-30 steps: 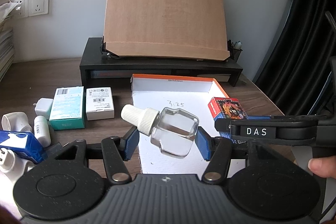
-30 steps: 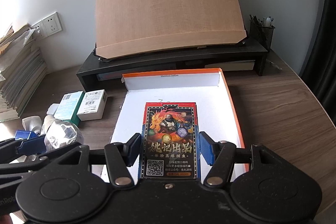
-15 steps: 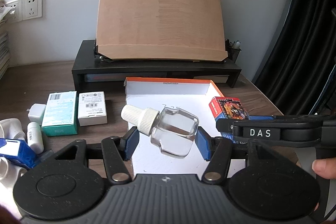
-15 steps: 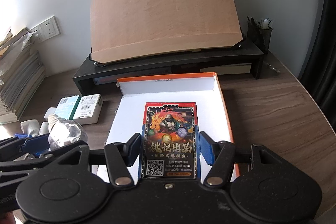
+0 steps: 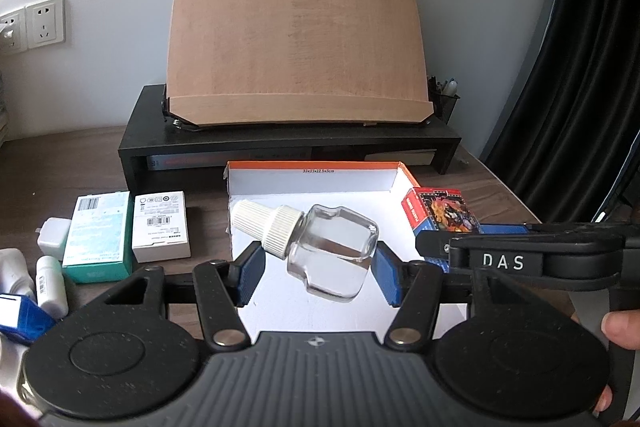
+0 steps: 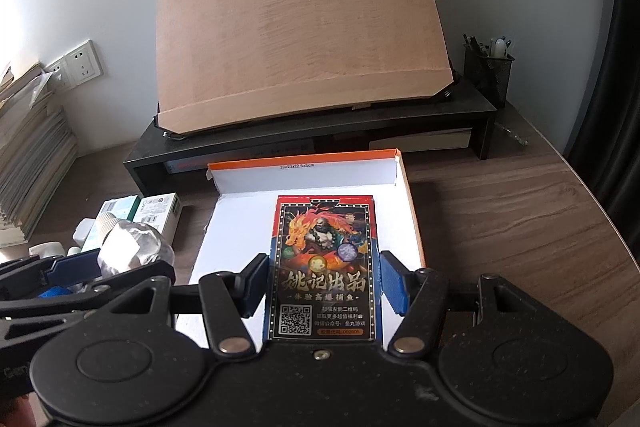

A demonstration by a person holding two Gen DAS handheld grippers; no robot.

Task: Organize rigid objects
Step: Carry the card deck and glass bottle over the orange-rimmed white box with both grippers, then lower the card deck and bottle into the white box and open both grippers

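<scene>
Two things are being carried over the shallow white box (image 6: 308, 183), which lies on the tabletop (image 6: 500, 219) in front of the black shelf (image 6: 320, 143). A glass bottle (image 5: 332, 253) is clamped tilted between the pads of the left hand-held gripper (image 5: 318, 277), its white cap up and to the left. A card pack (image 6: 322, 267) is gripped by its long sides in the right hand-held gripper (image 6: 322, 287). Both seem ready for placing; lowering onto the box floor and opening the jaws is called for next.

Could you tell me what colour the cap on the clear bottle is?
White, ribbed cap on the clear bottle; clearest in the left wrist view.
</scene>
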